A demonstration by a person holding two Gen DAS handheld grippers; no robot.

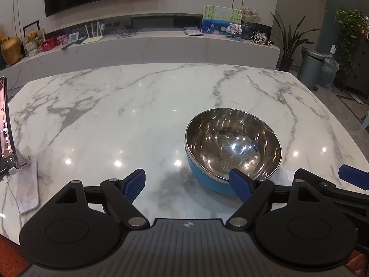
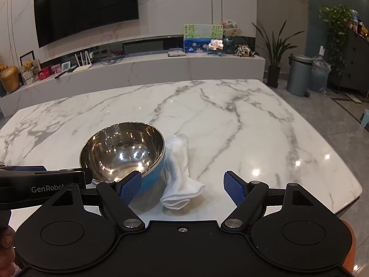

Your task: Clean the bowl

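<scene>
A steel bowl (image 1: 233, 147) with a blue outside sits on the marble table (image 1: 115, 115); it also shows in the right wrist view (image 2: 122, 150). A rolled white cloth (image 2: 182, 173) lies against the bowl's right side; only a corner shows in the left wrist view (image 1: 282, 175). My left gripper (image 1: 189, 185) is open and empty, its right finger (image 1: 239, 184) in front of the bowl's near rim. My right gripper (image 2: 182, 188) is open and empty, just short of the cloth, its left finger (image 2: 130, 187) by the bowl's near side.
A phone on a white stand (image 1: 13, 152) stands at the table's left edge. The right gripper's body (image 1: 334, 184) shows at the right of the left wrist view. The left gripper's body (image 2: 41, 184) lies left of the bowl. The table's right edge (image 2: 352, 191) is close.
</scene>
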